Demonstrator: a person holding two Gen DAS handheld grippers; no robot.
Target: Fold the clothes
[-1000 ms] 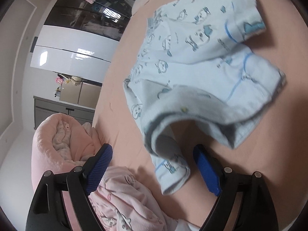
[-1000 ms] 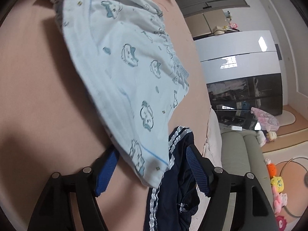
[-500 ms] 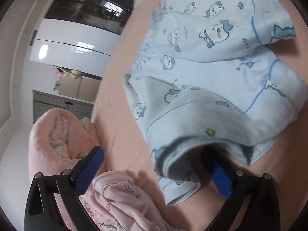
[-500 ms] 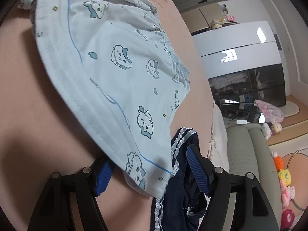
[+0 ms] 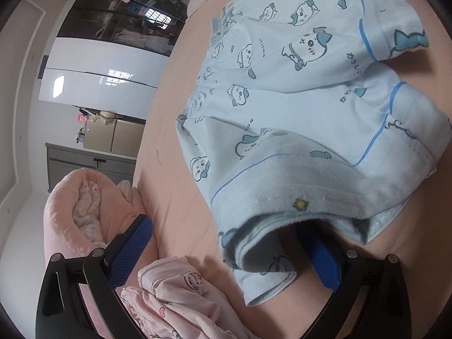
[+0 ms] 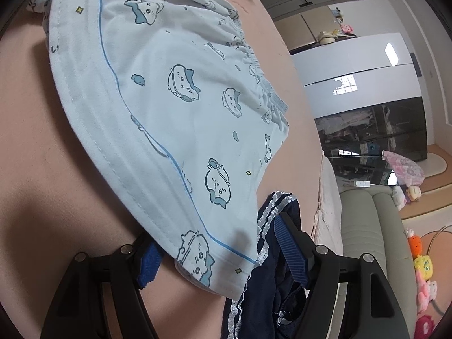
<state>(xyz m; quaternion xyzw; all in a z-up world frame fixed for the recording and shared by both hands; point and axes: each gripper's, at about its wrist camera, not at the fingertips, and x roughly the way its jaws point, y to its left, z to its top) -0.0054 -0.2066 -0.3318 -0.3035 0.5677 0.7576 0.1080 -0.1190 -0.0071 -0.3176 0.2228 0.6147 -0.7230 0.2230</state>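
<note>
Light blue shorts point(image 5: 282, 113) printed with cartoon animals lie spread on a pink bed sheet point(image 5: 175, 197). My left gripper point(image 5: 223, 228) is open around one leg hem, whose raised edge drapes over the right finger point(image 5: 322, 260) and hides its tip. In the right wrist view the other leg of the shorts point(image 6: 169, 113) reaches down between the fingers of my open right gripper point(image 6: 214, 237). That hem covers the tip of the left finger point(image 6: 147, 262). Neither gripper pinches the cloth.
A crumpled pink garment point(image 5: 175, 296) lies by my left gripper's left finger, with a pink plush cushion point(image 5: 84, 212) beyond the bed edge. A navy garment with white trim point(image 6: 271, 282) sits against my right gripper's right finger. A grey sofa point(image 6: 367, 226) and toys point(image 6: 423, 268) are past the bed.
Both grippers have pushed forward to the shorts. Each leg hem now lies deeper between the open fingers and covers one fingertip. The shorts have flattened a little.
</note>
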